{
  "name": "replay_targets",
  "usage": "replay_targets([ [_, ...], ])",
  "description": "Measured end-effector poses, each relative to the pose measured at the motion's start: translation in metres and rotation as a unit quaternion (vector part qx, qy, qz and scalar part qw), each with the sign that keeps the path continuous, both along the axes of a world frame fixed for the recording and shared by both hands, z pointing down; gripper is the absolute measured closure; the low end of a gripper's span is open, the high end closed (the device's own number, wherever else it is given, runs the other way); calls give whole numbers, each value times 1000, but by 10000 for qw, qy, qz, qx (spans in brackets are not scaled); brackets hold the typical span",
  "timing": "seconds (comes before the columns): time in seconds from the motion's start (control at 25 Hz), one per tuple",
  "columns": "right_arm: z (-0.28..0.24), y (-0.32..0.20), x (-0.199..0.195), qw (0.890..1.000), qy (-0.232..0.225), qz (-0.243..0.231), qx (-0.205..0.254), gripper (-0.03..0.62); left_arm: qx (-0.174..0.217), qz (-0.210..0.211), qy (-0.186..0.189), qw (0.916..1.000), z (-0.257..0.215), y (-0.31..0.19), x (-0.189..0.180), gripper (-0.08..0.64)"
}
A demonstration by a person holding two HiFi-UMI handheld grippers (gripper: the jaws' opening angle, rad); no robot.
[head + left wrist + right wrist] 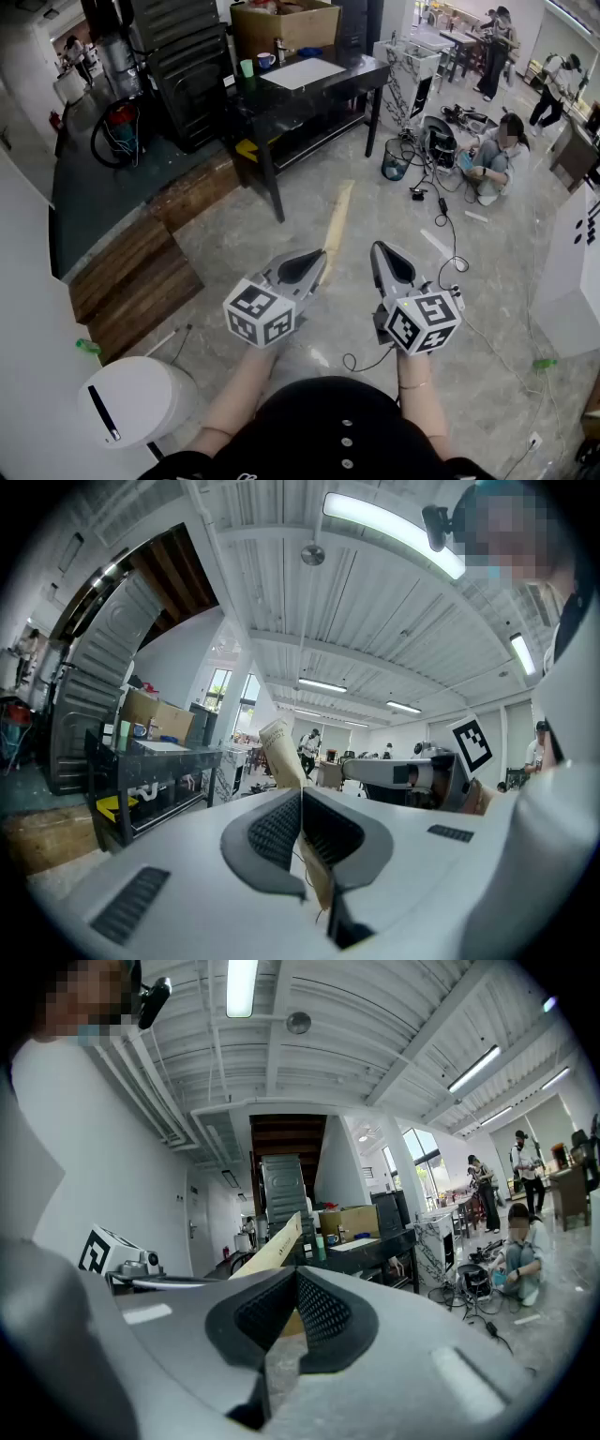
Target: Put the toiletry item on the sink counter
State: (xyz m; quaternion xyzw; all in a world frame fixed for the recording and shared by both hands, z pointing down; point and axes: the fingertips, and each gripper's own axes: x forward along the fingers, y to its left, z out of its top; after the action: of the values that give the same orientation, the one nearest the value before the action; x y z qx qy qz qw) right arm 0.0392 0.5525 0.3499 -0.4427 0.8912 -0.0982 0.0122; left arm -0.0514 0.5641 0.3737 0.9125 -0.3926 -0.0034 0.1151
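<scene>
A long flat beige packet [337, 217], the toiletry item, sticks out forward from my left gripper [322, 255], which is shut on its near end and held above the floor. In the left gripper view the packet [281, 752] runs up and to the left from between the closed jaws of the left gripper [301, 794]. To its right, at the same height, my right gripper [378, 248] is shut with nothing in it. In the right gripper view, the packet [272, 1246] shows to the left, beyond the right gripper [296, 1272].
A black table [309, 89] stands ahead with a cardboard box [281, 23], cups and a white sheet. Wooden steps [131, 281] lie to the left and a white bin [136, 398] at the lower left. A person [497, 155] sits among cables [436, 202] on the right.
</scene>
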Motion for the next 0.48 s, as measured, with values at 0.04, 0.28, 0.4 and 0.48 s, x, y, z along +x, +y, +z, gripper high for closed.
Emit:
replay_targets([
  [0.04, 2, 2, -1, 10000, 57, -14, 9, 589, -10, 1, -3, 10000, 2, 1, 2, 548],
  [0.28, 10, 10, -3, 9998, 159, -93, -22, 589, -30, 89, 30, 10000, 4, 5, 12, 548],
  [0.4, 13, 11, -3, 9999, 108, -99, -63, 589, -68, 174, 65, 9998, 6, 6, 14, 548],
  [0.48, 15, 11, 0, 9999, 112, -84, -70, 589, -88, 195, 57, 9998, 7, 6, 17, 548],
])
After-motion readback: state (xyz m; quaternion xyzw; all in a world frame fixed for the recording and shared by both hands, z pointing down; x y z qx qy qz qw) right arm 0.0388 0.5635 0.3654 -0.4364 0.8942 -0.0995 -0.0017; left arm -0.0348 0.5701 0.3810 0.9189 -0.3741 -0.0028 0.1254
